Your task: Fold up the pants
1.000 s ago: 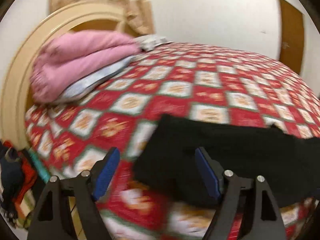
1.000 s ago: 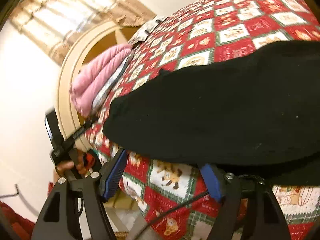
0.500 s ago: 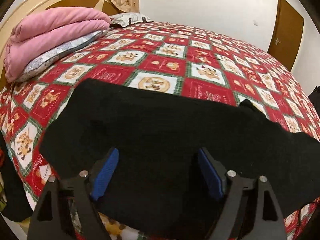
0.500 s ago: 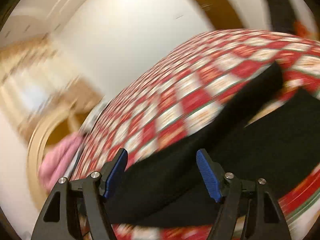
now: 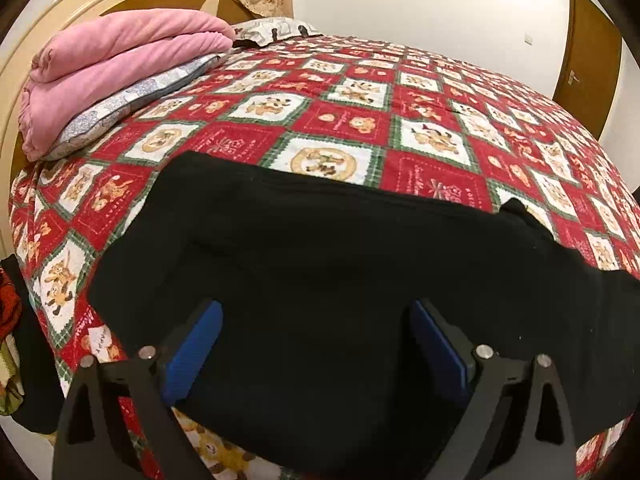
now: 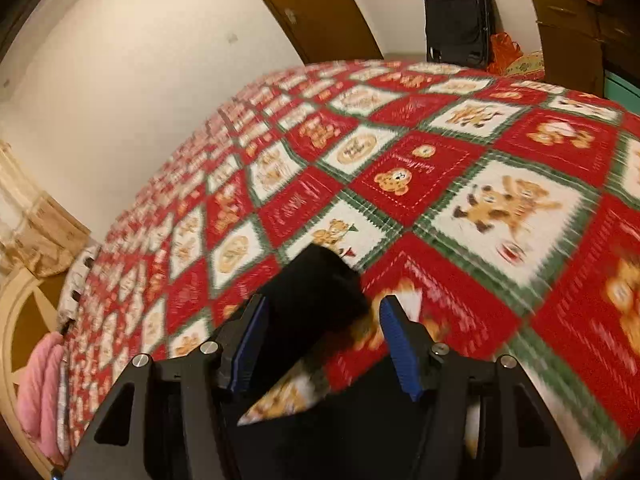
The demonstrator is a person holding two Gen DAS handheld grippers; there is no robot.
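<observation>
Left gripper was spread wide over the black pants, gripping nothing. Right gripper also gaped, a pant end between its pads. Pants lay lower frame on red quilt.

Black pants of plain matte cloth, spread flat and lengthwise along the near edge of the bed, reaching from near its headboard end across to the right. Near side draped over the bed's edge. Far edge mostly straight, with a small raised fold toward the right. One narrow end lying on the red checked cover.
</observation>
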